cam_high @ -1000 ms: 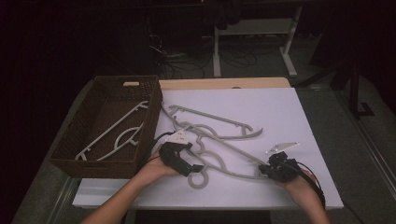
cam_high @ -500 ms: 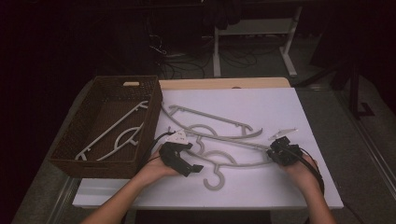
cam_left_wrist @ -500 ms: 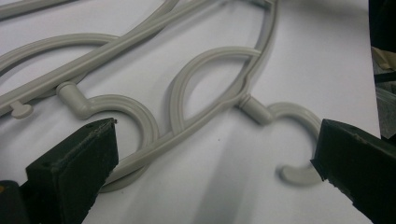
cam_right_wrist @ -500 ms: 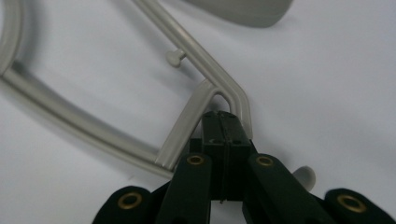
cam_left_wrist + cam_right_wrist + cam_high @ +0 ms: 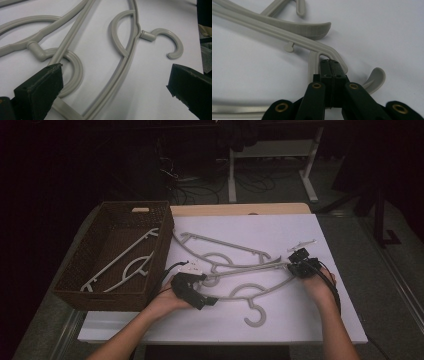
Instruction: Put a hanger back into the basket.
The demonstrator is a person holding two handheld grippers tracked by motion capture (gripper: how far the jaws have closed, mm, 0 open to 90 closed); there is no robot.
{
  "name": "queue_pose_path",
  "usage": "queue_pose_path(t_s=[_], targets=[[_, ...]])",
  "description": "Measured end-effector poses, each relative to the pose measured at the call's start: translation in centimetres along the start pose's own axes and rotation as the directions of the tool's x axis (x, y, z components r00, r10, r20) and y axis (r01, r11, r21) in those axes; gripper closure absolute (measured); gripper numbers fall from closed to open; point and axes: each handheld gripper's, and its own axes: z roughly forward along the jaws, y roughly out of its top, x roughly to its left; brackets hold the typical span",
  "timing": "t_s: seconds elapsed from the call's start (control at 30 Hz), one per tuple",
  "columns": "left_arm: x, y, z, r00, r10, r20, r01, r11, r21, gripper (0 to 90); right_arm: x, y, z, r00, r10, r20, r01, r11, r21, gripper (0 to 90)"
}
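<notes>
Two grey plastic hangers lie crossed on the white table top (image 5: 330, 240). The near hanger (image 5: 250, 291) has its hook (image 5: 255, 316) pointing at me; the far hanger (image 5: 220, 242) lies behind it. My right gripper (image 5: 298, 263) is shut, its tip tucked into the corner of the near hanger's right end (image 5: 329, 51); nothing shows between the pads (image 5: 325, 72). My left gripper (image 5: 200, 294) is open over the near hanger's left part, its jaws wide on either side of the bar (image 5: 120, 75). The far hanger's hook (image 5: 75, 67) curls by the left jaw.
A brown wicker basket (image 5: 112, 206) stands at the table's left, holding another grey hanger (image 5: 125, 262). A small pale piece (image 5: 302, 244) lies just beyond the right gripper. Dark floor, cables and a stand's legs lie behind the table.
My right gripper has moved right and slightly away, dragging the near hanger's end with it; the hanger's hook has slid rightward. The left hand has stayed put.
</notes>
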Motion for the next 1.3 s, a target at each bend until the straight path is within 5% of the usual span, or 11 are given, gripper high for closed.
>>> queue_pose_path(t_s=[0.3,0.7,0.93,1.3], targets=[[0.0,0.0,0.1,1.0,0.006,0.004,-0.006,1.0,0.005,0.0,-0.2,-0.5,-1.3,0.9993,0.029,-0.023,-0.03,0.998,-0.046,89.0],[-0.1,0.1,0.5,0.9995,0.025,0.018,-0.026,0.9995,0.016,0.2,1.2,-2.4,-4.4,0.9834,0.043,-0.176,-0.066,0.99,-0.123,89.0],[-0.5,0.7,1.7,0.9969,0.069,0.037,-0.07,0.9971,0.03,11.2,1.9,-2.2,-4.5,0.9763,0.024,-0.215,-0.053,0.99,-0.134,88.3],[-0.3,0.9,2.6,0.9949,0.086,0.054,-0.088,0.995,0.047,16.8,1.3,-2.0,-3.8,0.9794,0.048,-0.196,-0.073,0.99,-0.12,88.8]])
